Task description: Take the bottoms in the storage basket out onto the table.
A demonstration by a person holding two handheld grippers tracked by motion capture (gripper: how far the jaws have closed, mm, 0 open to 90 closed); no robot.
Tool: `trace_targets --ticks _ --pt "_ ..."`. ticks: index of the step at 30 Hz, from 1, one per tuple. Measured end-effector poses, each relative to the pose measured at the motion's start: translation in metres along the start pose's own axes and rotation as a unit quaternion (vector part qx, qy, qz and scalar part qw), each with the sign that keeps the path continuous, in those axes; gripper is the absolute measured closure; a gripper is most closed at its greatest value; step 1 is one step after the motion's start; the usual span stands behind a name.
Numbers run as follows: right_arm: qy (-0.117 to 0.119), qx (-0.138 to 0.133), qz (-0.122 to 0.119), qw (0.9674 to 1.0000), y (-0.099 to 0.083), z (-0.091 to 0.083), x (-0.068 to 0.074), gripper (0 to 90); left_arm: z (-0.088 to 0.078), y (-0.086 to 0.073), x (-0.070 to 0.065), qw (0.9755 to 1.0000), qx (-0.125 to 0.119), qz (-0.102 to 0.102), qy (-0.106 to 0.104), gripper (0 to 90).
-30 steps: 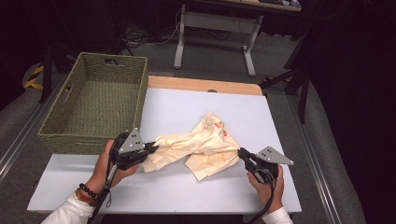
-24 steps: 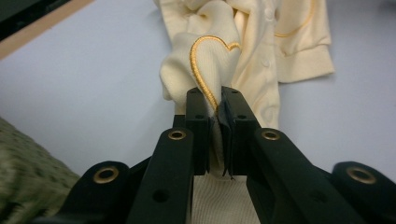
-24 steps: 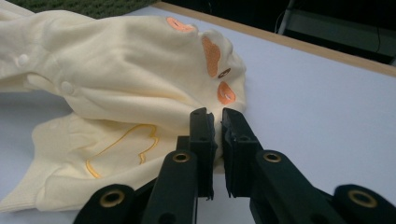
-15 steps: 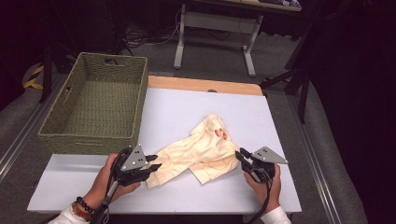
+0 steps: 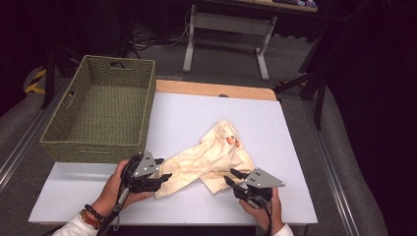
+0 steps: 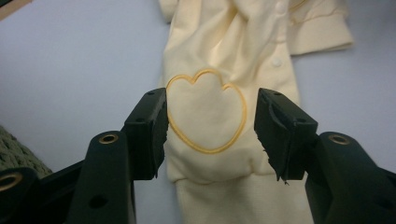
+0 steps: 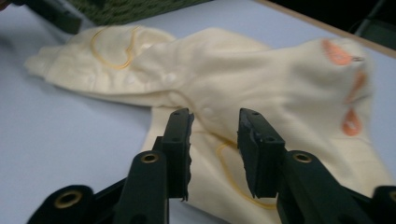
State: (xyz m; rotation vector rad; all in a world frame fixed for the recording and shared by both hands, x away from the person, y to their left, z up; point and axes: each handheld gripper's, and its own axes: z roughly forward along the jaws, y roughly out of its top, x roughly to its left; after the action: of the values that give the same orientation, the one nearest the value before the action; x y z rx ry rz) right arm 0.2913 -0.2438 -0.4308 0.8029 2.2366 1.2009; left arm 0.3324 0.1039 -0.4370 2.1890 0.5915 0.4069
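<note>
A pale yellow baby garment (image 5: 211, 157) with heart outlines and orange marks lies crumpled on the white table (image 5: 196, 113). My left gripper (image 5: 164, 178) is at its lower left end. In the left gripper view the open jaws (image 6: 212, 121) straddle a leg end with a stitched heart (image 6: 205, 112), and the pads stand clear of the cloth. My right gripper (image 5: 231, 176) points at the garment's lower right part. Its jaws (image 7: 215, 126) are open over the cloth (image 7: 261, 79) without pinching it. Both pairs of jaws have just been opening.
A green woven basket (image 5: 98, 113) stands at the table's back left, close to my left hand. A wooden strip (image 5: 211, 89) runs along the far edge. Beyond the table are desk legs (image 5: 263, 54) on a dark floor.
Both grippers, shut on the garment before, have let go and opened. The cloth has sunk flat onto the table. The right gripper has shifted left and nearer; the left has dropped a little.
</note>
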Motion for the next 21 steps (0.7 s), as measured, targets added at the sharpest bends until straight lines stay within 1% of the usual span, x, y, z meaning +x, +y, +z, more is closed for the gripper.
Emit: trace_targets --ticks 1,2,3,4,5,7,8,10,13,16,18,21 --pt "0.004 0.009 -0.013 0.9999 -0.001 0.005 0.004 60.4 0.003 -0.002 0.002 1.0 0.007 -0.004 -0.002 45.6" --pt "0.01 0.016 -0.018 0.9997 -0.001 0.009 0.007 57.5 0.007 -0.004 0.004 0.9998 0.017 -0.005 -0.001 45.5" --pt "0.021 0.023 -0.016 0.9994 -0.002 0.014 0.009 55.0 0.01 -0.005 0.006 0.9995 0.029 -0.01 -0.001 45.8" --pt "0.03 0.032 -0.015 0.9989 -0.003 0.018 0.011 53.9 0.013 -0.007 0.007 0.9992 0.032 -0.022 -0.009 48.0" --pt "0.036 0.039 -0.015 0.9985 -0.005 0.022 0.013 53.0 0.014 -0.008 0.009 0.999 0.032 -0.027 -0.017 50.7" --pt "0.045 0.053 -0.022 0.9973 -0.007 0.028 0.017 51.9 0.016 -0.008 0.009 0.9986 0.04 -0.028 -0.022 53.8" --pt "0.043 0.057 -0.025 0.9971 -0.008 0.031 0.018 51.8 0.017 -0.008 0.009 0.9985 0.042 -0.028 -0.022 54.4" --pt "0.048 0.064 -0.024 0.9966 -0.01 0.034 0.018 52.3 0.02 -0.009 0.009 0.9979 0.051 -0.028 -0.03 59.2" --pt "0.047 0.069 -0.019 0.9963 -0.01 0.036 0.018 55.5 0.024 -0.009 0.008 0.9969 0.062 -0.029 -0.037 63.8" --pt "0.037 0.076 -0.02 0.9962 -0.01 0.037 0.017 63.9 0.026 -0.008 0.008 0.9963 0.068 -0.028 -0.043 69.8" --pt "0.032 0.079 -0.019 0.9961 -0.01 0.037 0.015 70.2 0.027 -0.008 0.007 0.9964 0.071 -0.023 -0.042 74.4" --pt "0.031 0.083 -0.023 0.9958 -0.009 0.036 0.014 77.4 0.027 -0.007 0.006 0.9966 0.071 -0.018 -0.038 78.6"
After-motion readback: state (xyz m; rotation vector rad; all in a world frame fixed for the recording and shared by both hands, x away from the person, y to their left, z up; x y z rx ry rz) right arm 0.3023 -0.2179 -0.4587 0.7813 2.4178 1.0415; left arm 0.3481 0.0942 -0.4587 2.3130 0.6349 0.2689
